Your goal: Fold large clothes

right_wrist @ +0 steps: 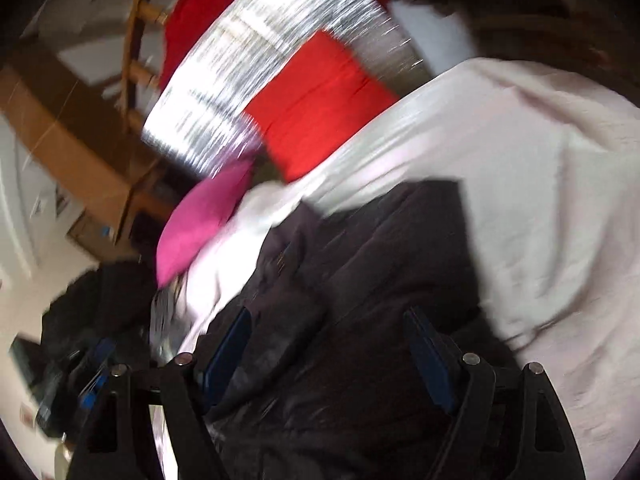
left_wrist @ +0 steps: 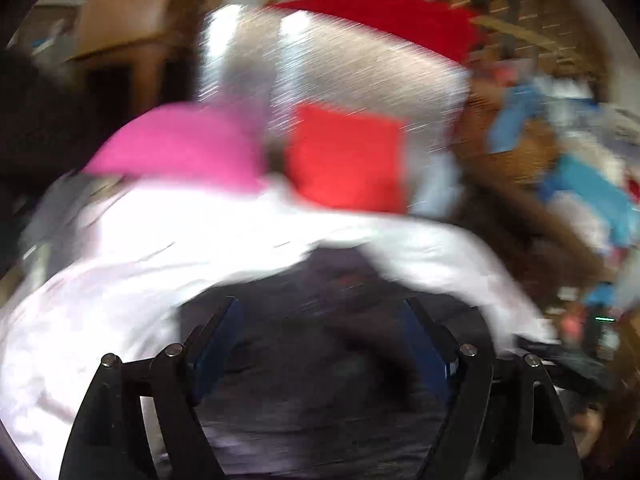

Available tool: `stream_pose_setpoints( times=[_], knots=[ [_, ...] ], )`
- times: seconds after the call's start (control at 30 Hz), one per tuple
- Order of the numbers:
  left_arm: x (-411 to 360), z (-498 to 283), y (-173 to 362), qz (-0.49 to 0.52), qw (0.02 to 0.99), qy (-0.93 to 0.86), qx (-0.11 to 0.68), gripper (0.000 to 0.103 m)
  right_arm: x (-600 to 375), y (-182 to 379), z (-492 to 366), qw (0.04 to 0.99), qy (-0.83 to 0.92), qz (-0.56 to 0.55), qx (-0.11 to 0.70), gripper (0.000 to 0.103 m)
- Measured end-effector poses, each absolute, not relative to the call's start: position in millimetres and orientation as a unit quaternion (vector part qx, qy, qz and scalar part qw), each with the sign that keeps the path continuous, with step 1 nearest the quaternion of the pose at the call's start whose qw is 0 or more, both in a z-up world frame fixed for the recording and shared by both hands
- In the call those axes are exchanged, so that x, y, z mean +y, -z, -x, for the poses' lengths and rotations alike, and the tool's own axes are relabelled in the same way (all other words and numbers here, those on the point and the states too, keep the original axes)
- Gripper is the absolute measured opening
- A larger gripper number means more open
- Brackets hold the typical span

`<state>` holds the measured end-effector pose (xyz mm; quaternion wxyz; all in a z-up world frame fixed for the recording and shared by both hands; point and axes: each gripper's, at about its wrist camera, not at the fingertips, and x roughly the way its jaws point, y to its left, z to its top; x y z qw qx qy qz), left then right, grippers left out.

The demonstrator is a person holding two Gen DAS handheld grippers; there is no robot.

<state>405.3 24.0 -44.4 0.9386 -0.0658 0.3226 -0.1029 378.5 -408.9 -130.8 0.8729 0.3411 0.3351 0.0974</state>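
Left claw [left_wrist: 320, 320] wide, right claw [right_wrist: 328, 328] wide, over dark garment [right_wrist: 360, 260], no readable writing

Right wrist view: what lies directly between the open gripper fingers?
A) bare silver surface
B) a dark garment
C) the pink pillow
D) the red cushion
B: the dark garment fills the space between the spread fingers of the right gripper, lying on the white sheet; the pink pillow and red cushion sit farther off.

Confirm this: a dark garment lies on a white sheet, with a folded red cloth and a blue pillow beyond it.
One slip: the pillow is pink, not blue, as the right wrist view shows. The dark garment does lie on the white sheet, the folded red cloth beyond.
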Motion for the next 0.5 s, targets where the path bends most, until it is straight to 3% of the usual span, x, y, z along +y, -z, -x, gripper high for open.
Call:
stream_pose_setpoints(
  times=[0.2, 0.3, 0.5],
  knots=[
    [72.6, -450.5, 130.9, 0.054, 0.889, -0.056, 0.452, 0.078, -330.6, 101.6, -396.5, 0.894, -0.148, -0.248, 0.341, 0.081],
    [74.6, -458.3, 169.5, 0.060, 0.854, -0.055, 0.514, 0.077, -284.1, 85.3, -406.2, 0.909, -0.174, -0.192, 0.326, 0.081],
    [82.1, -456.8, 176.2, 0.083, 0.845, -0.041, 0.527, 0.077, -204.1, 113.9, -436.4, 0.896, -0.141, -0.059, 0.416, 0.077]
  ],
)
